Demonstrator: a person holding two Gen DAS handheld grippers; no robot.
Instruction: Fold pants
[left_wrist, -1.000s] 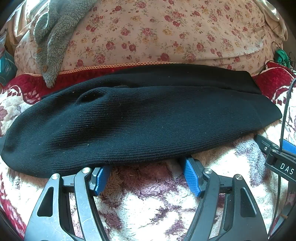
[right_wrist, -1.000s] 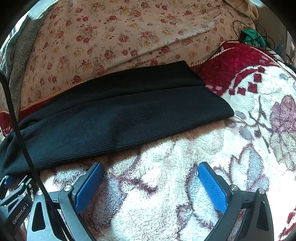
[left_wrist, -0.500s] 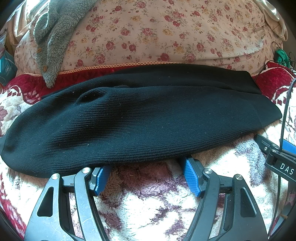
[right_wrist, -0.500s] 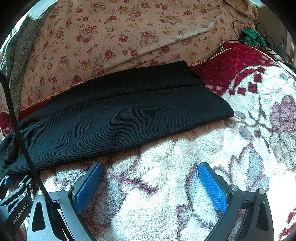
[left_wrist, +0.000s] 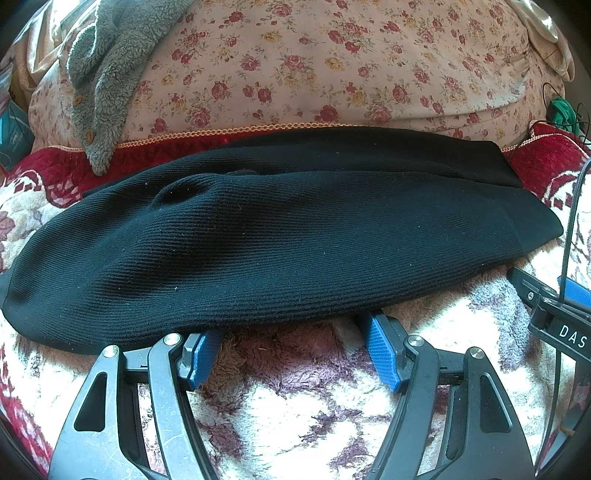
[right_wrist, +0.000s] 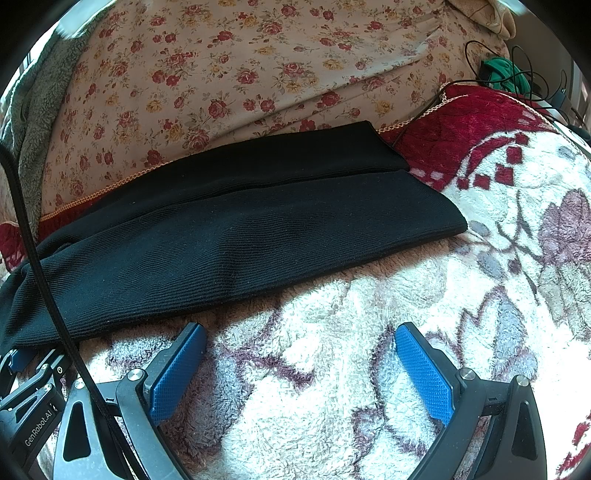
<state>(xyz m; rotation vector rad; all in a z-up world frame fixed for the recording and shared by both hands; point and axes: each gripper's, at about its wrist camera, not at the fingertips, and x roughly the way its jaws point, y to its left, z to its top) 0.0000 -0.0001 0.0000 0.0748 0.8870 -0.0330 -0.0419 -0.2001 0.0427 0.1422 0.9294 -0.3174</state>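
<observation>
Black ribbed pants (left_wrist: 280, 240) lie folded lengthwise across a fleece blanket; they also show in the right wrist view (right_wrist: 236, 229). My left gripper (left_wrist: 291, 334) is open, its blue fingertips tucked just under the pants' near edge, holding nothing. My right gripper (right_wrist: 299, 332) is open and empty over the blanket, a little short of the near edge, toward the pants' right end. The right gripper's body shows at the right edge of the left wrist view (left_wrist: 554, 314).
A white and maroon flowered fleece blanket (right_wrist: 369, 350) covers the bed. A floral quilt (left_wrist: 314, 66) rises behind the pants. A grey fleece garment (left_wrist: 103, 81) hangs at the back left. A green item with black cables (right_wrist: 502, 72) lies at the back right.
</observation>
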